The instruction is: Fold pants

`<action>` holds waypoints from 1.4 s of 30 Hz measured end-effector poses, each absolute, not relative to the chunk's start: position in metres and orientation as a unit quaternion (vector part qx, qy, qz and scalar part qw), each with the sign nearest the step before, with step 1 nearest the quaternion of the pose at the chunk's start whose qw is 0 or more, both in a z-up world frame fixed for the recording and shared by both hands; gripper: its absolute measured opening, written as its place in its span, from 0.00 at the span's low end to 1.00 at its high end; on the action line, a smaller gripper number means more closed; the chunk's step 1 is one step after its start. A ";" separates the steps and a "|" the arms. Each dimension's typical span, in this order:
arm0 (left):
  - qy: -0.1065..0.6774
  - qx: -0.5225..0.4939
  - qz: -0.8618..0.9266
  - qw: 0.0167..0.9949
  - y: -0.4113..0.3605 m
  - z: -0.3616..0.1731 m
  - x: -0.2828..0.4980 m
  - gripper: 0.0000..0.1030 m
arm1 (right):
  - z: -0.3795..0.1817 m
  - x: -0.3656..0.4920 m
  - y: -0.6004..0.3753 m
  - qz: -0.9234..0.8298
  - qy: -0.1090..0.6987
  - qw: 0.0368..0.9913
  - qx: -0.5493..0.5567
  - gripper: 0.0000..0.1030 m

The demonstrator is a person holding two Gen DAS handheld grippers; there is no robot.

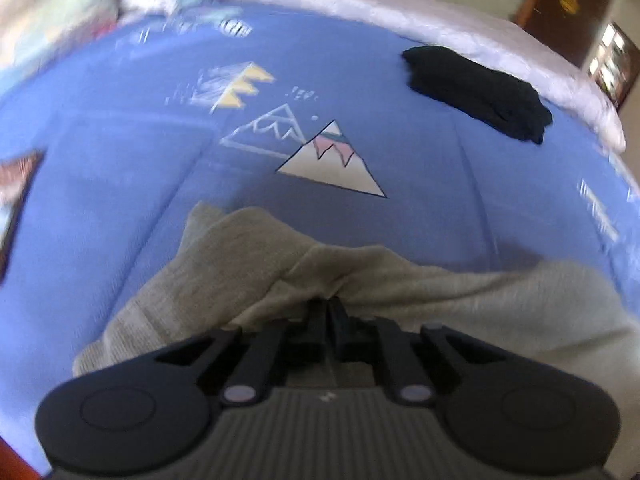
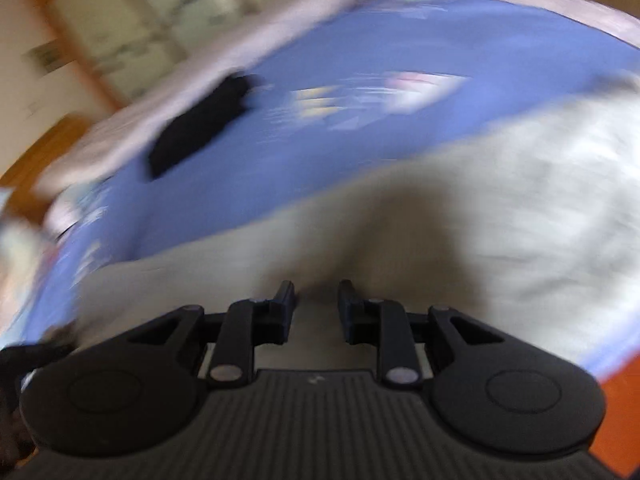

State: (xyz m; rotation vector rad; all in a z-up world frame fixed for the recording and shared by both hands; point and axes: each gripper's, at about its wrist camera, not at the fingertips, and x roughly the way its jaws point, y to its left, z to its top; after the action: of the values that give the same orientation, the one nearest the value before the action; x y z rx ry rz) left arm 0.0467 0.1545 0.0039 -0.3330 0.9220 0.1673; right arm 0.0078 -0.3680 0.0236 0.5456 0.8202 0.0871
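The grey pants (image 1: 360,280) lie crumpled on a blue bedspread (image 1: 120,180) printed with mountains. My left gripper (image 1: 328,304) is at their near edge, shut on a pinched ridge of the grey cloth, which puckers at the fingertips. The right wrist view is badly blurred. There the pants (image 2: 500,208) spread pale grey over the lower right half. My right gripper (image 2: 316,292) sits over the pants, its fingers a narrow gap apart with grey cloth filling the gap. A dark fold rises just ahead of the tips, so it is shut on the fabric.
A folded black garment (image 1: 476,92) lies at the far right of the bed, and the right wrist view shows that black garment (image 2: 200,128) at the left. A pale quilt (image 1: 440,28) rims the bed's far side. Orange-brown floor (image 2: 624,396) shows past the bed's near corner.
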 end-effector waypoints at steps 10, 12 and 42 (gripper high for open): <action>0.451 -0.170 0.077 0.873 0.140 0.020 0.037 0.28 | 0.053 -0.074 -0.547 -0.169 0.197 0.877 0.405 0.66; 0.450 -0.169 0.081 0.873 0.138 0.024 0.033 0.31 | 0.047 -0.068 -0.555 -0.176 0.199 0.874 0.407 0.70; 0.407 -0.223 0.031 0.885 0.143 0.059 0.000 0.42 | 0.117 -0.026 -0.428 -0.006 0.206 0.962 0.179 0.15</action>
State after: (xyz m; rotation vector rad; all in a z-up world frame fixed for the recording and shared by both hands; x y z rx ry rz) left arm -0.0003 0.1425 0.0593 -0.4643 0.8471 0.0641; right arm -0.0260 -0.4276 0.1172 0.3633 0.4166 -0.0113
